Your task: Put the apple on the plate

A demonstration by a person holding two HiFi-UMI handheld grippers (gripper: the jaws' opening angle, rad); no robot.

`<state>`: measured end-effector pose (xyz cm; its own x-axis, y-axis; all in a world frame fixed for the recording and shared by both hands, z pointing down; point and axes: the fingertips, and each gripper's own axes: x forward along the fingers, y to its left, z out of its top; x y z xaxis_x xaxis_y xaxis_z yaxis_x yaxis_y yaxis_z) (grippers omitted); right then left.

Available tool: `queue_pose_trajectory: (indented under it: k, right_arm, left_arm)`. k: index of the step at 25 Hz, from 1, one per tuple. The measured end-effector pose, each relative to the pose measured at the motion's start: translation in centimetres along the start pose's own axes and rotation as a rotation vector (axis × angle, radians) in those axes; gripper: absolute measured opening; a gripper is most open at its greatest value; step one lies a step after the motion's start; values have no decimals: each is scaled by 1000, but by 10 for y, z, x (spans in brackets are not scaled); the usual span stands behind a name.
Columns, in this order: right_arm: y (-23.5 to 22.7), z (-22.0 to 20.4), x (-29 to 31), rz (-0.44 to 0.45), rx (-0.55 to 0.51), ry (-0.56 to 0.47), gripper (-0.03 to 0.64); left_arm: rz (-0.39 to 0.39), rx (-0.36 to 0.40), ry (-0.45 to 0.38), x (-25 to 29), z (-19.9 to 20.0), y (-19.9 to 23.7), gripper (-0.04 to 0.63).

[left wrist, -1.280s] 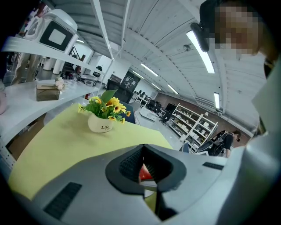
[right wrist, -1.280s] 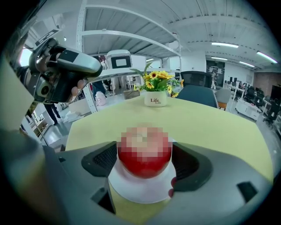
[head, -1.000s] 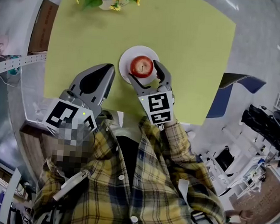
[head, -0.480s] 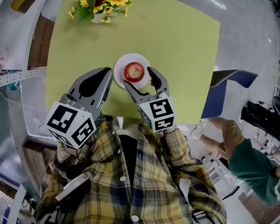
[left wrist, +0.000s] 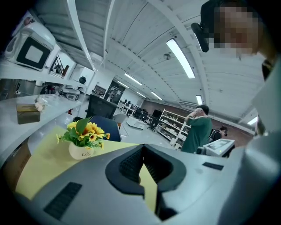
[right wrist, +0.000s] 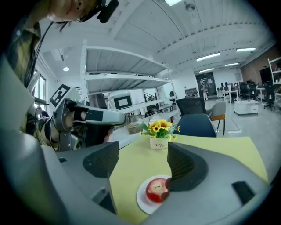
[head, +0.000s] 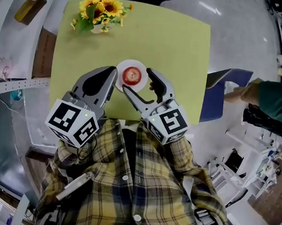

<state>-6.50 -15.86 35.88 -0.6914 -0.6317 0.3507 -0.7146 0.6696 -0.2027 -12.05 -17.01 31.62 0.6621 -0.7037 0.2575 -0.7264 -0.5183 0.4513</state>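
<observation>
- The apple [head: 132, 75] sits in the middle of a small white plate [head: 135, 63], red and upright with its stem dimple up.
- The plate rests on the yellow-green surface [head: 175, 44], near the edge closest to the person, just left of centre in the head view.
- The right tool [head: 137, 79] is released. Its jaws stand wide apart and reach in from below, one on each side of the plate.
- Seen along the right tool [right wrist: 142, 160], the apple [right wrist: 156, 190] and plate [right wrist: 142, 203] lie low between the jaws, closer to the right-hand one, whose pad overlaps the fruit's edge. I cannot tell whether it touches.
- The left tool [head: 112, 74] is clenched on nothing, its tip just beside the plate's left rim.
- In its own view the left tool [left wrist: 143, 163] shows its pads meeting, with only a sliver of yellow below them.
- A white pot of sunflowers [head: 98, 11] stands at the upper left of the surface, well apart from the plate.
- A blue chair [head: 212, 98] is at the surface's right side.
- A person in a green top [head: 278, 98] is at the right edge of the frame.
</observation>
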Motion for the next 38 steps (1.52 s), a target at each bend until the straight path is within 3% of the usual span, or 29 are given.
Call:
queue_pose_trajectory:
  k: [9, 20, 38]
  right_arm:
    - [-5, 60, -35, -14, 102, -159, 242]
    - [-3, 92, -74, -47, 63, -218, 23]
    - [-8, 79, -79, -96, 96, -163, -3]
  left_arm:
    - [-27, 35, -36, -6, 22, -13, 8]
    - [-81, 46, -29, 3, 19, -39, 6]
    - [-136, 41, 14, 4, 1, -52, 8]
